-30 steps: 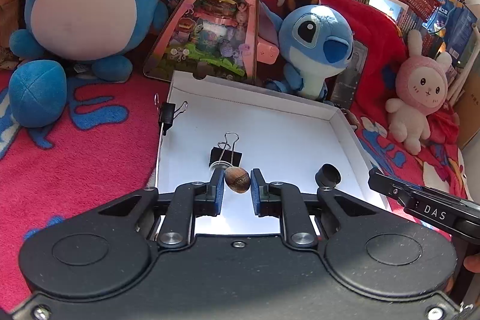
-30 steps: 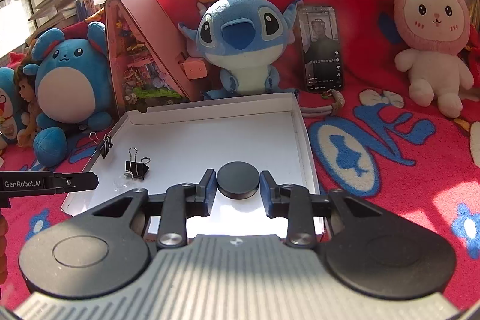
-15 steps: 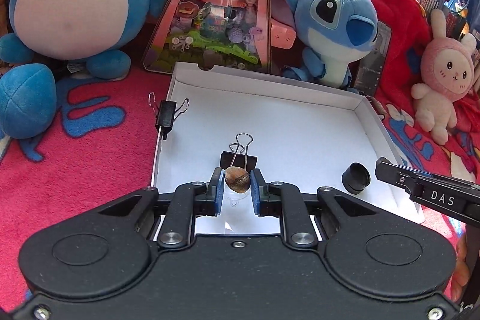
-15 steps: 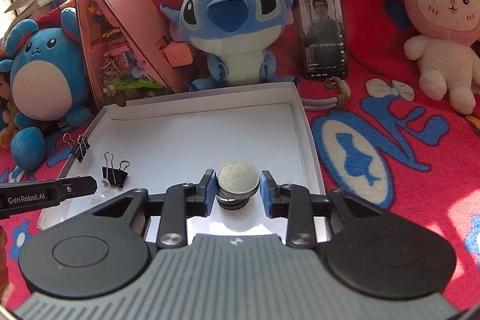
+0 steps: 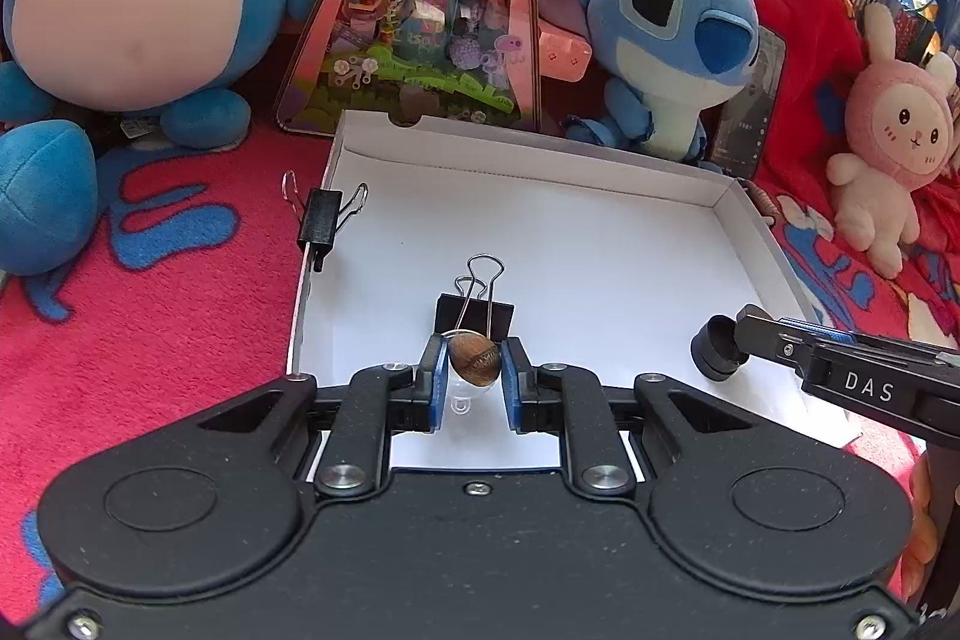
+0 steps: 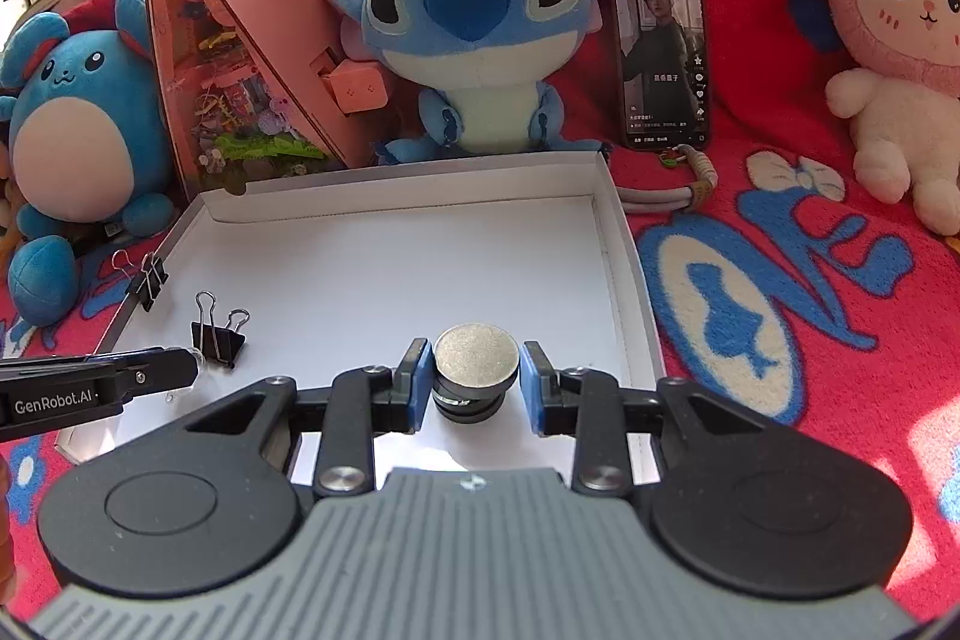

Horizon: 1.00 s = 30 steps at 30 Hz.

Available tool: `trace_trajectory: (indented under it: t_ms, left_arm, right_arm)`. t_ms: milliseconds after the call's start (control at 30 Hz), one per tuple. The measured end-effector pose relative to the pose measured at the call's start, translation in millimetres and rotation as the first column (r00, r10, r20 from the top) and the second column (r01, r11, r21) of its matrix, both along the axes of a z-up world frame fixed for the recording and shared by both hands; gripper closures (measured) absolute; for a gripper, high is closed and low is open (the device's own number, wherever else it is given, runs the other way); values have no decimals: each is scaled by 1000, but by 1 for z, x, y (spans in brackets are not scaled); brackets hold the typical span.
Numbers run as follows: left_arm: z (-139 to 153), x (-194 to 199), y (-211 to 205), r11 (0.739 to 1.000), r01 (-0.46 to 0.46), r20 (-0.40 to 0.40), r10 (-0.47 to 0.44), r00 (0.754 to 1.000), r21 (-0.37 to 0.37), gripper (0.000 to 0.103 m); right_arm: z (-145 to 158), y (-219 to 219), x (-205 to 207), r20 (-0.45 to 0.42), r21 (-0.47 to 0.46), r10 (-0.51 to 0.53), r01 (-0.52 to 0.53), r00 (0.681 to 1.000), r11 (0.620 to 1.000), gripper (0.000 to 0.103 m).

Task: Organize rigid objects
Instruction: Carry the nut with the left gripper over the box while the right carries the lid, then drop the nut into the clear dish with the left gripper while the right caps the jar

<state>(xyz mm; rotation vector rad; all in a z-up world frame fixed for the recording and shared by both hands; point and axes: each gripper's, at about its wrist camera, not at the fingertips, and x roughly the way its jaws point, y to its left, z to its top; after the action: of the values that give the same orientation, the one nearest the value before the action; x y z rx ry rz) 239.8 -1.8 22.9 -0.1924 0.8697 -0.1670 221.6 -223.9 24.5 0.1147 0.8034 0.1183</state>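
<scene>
My left gripper is shut on a small brown oval nut-like piece, low over the near left part of a white shallow box. A black binder clip lies in the box just beyond its fingertips, and a small clear plastic bit lies beneath them. My right gripper is shut on a black round cap whose top glints silver, over the box's near right part. The left wrist view shows that cap at the right gripper's tip.
A second binder clip is clamped on the box's left wall. Plush toys, a pink triangular toy house and a propped phone crowd the box's far side. A red blanket lies all around it.
Both grippers have moved forward and down over the box, still gripping their pieces. The loose binder clip now sits right at the left fingertips, and the cap's top now catches the sun.
</scene>
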Motion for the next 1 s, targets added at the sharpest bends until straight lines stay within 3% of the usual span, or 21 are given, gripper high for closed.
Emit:
trace_trajectory:
  t_ms: [333,1000]
  left_arm:
    - [-6,2,-2,1000,4,-6,-4,1000,1,85]
    - [-9,0,-2,1000,8,-7,-8,1000,-5,85]
  right_arm:
    - [-5,8,7,-19,-49,19,-20,1000,999,67]
    - [-8,11,10,-36,-62,28,-30,999,998,66]
